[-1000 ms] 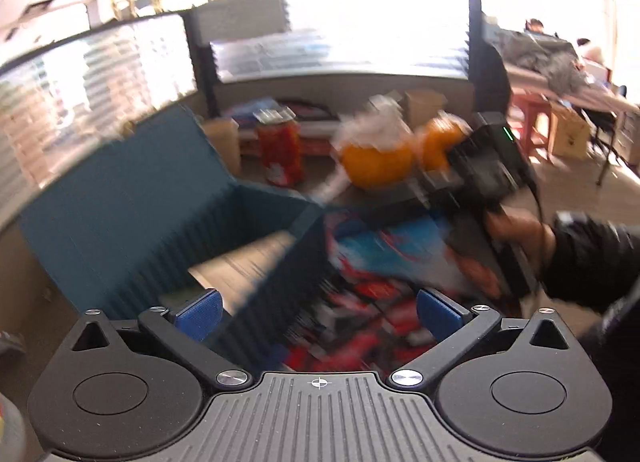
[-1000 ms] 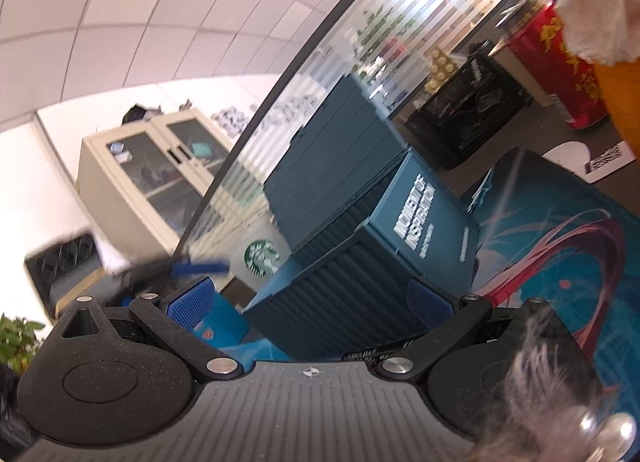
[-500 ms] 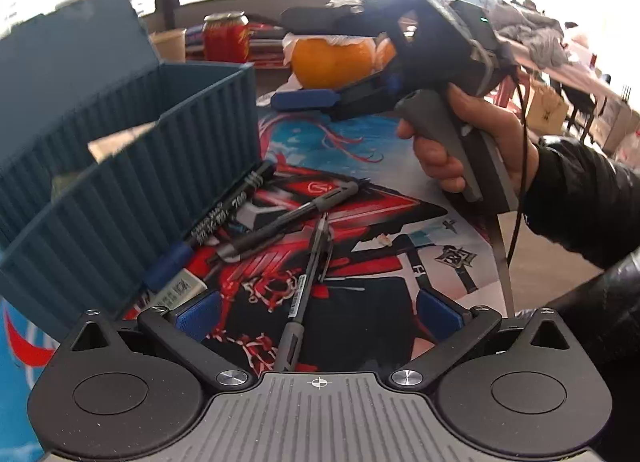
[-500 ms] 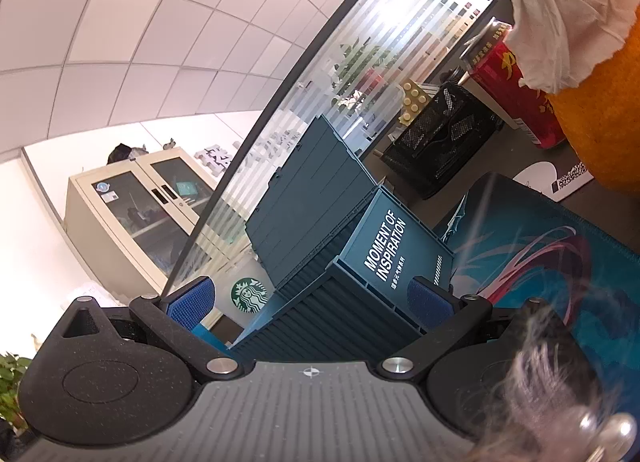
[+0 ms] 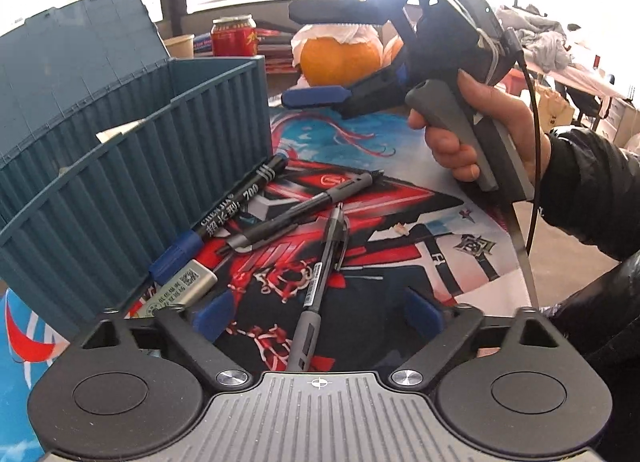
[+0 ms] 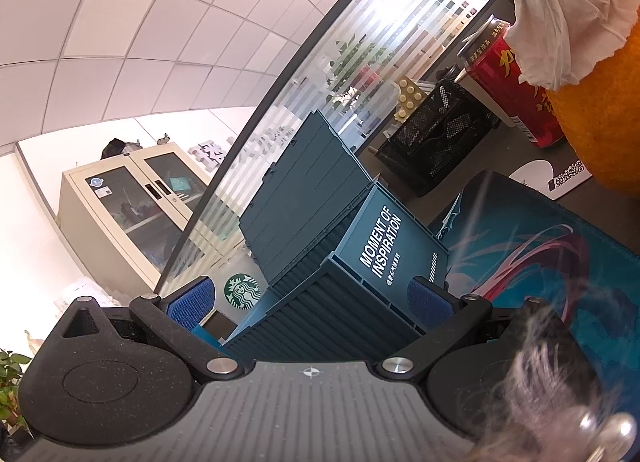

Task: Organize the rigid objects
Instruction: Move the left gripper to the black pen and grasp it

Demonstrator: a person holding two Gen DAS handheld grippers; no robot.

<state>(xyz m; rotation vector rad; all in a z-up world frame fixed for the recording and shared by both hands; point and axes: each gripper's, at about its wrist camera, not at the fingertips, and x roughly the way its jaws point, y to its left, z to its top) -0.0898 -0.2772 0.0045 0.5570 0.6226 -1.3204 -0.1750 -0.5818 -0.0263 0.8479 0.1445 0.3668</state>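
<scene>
Left tool (image 5: 318,312) gapes empty over a grey pen (image 5: 310,316); right tool (image 5: 320,57), at 12 o'clock, likewise. A crooked pinch might roll the pen into its neighbours beside the box (image 5: 132,165).

The left gripper (image 5: 320,312) hangs wide open low over the printed mat (image 5: 400,165), a grey gel pen (image 5: 316,290) lying lengthwise between its fingers. Just left, the ribbed teal box (image 5: 132,185) walls off that side, with a black marker (image 5: 224,217) and a white eraser (image 5: 184,286) against its base. Another black pen (image 5: 304,205) lies crosswise ahead. The right gripper (image 5: 320,57) blocks the space above the far mat
</scene>
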